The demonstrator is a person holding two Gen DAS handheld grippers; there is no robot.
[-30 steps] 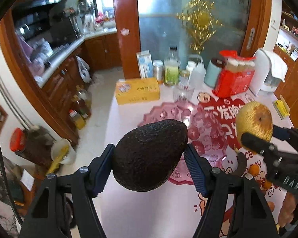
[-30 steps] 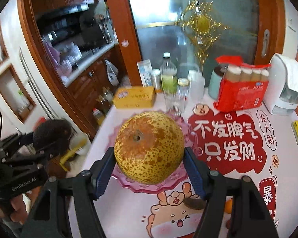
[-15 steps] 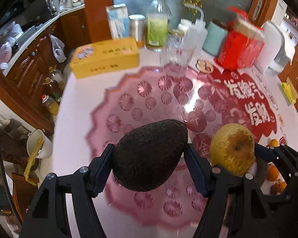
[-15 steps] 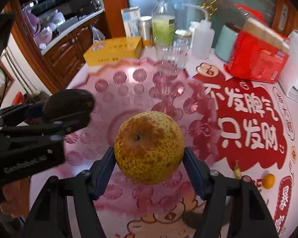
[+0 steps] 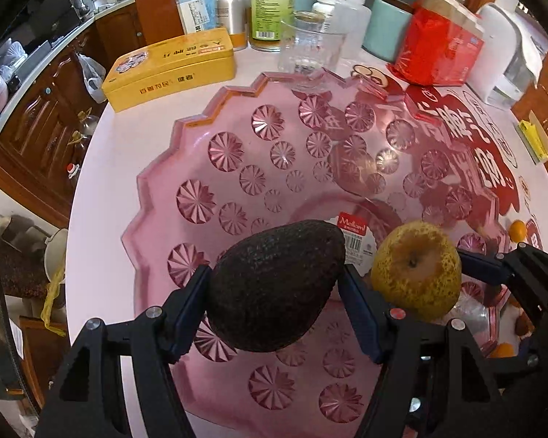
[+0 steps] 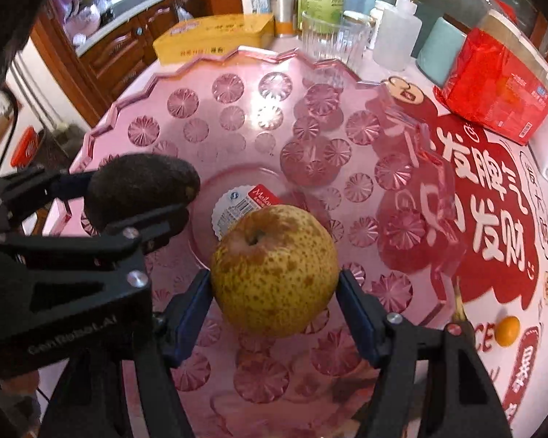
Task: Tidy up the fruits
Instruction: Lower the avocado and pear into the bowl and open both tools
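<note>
over the pink bowl [image 5: 157, 197], avocado [image 5: 274, 284] (narrow end lower-left) lies diagonal.

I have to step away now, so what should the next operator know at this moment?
Left gripper: shut on the avocado, over the pink bowl.
Right gripper: shut on the pear, over the bowl's middle, beside the avocado.
Bowl: no fruit lying in it, only a label sticker at its centre.
Done: both fruits picked up and brought over the bowl.
Left: set both down and release; at least one small orange fruit lies on the table outside the bowl.
</note>
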